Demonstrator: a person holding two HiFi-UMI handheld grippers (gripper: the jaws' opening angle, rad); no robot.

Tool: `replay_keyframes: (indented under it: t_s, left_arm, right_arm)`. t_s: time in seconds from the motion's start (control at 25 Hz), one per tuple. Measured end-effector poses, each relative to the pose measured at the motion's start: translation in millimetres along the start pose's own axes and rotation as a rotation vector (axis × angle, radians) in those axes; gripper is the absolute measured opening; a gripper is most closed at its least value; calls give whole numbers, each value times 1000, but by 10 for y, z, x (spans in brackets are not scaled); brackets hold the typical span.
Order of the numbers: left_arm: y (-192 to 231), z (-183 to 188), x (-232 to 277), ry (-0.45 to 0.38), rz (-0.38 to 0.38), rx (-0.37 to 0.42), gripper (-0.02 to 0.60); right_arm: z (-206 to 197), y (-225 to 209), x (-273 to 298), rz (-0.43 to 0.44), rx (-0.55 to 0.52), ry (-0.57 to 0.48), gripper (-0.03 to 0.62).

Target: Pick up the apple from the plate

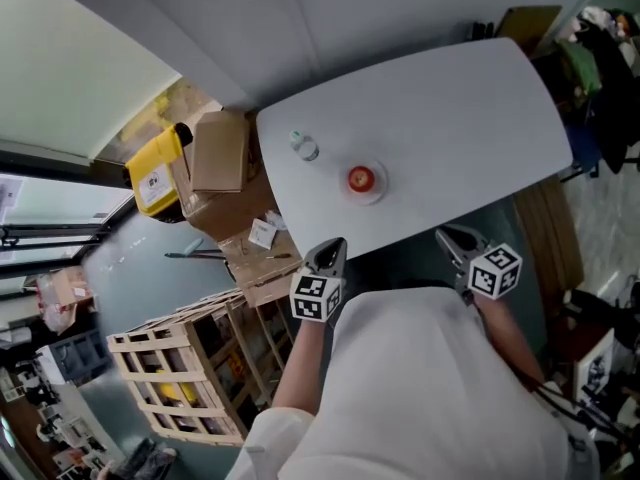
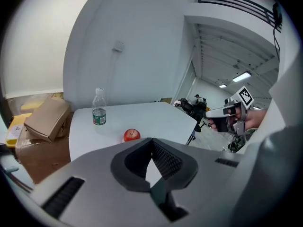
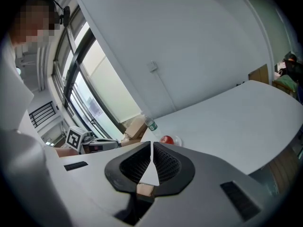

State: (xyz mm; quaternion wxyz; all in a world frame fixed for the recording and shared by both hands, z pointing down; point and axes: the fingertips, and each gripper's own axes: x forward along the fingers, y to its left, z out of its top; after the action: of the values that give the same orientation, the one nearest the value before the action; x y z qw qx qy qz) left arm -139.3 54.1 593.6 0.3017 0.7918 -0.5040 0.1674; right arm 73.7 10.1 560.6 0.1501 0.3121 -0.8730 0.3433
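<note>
A red apple (image 1: 360, 178) lies on a clear plate (image 1: 374, 190) near the middle of the white table (image 1: 450, 118). Both grippers hang short of the table's near edge, apart from the apple. My left gripper (image 1: 332, 251) is shut with nothing in it, and my right gripper (image 1: 452, 236) is also shut and empty. In the left gripper view the apple (image 2: 131, 135) shows just past the closed jaw tips (image 2: 151, 143). In the right gripper view the apple (image 3: 166, 139) and its plate (image 3: 177, 140) sit beyond the closed jaw tips (image 3: 151, 146).
A small water bottle (image 1: 305, 147) stands on the table left of the plate. Cardboard boxes (image 1: 220, 153), a yellow container (image 1: 155, 173) and a wooden crate (image 1: 190, 368) crowd the floor to the left. Dark clutter (image 1: 600, 58) sits past the table's right end.
</note>
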Motion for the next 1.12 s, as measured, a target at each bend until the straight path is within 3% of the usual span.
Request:
replay_keyframes:
  t_s: [0.44, 0.72, 1.12]
  left_arm:
    - [172, 293, 484, 17, -65, 69, 35]
    - [213, 377, 796, 38, -38, 76, 72]
    - [380, 375, 1291, 103, 55, 42, 151]
  right_arm:
    - [168, -5, 180, -63, 45, -19, 38]
    - [268, -190, 194, -55, 43, -12, 38]
    - [520, -510, 447, 35, 19, 73, 38]
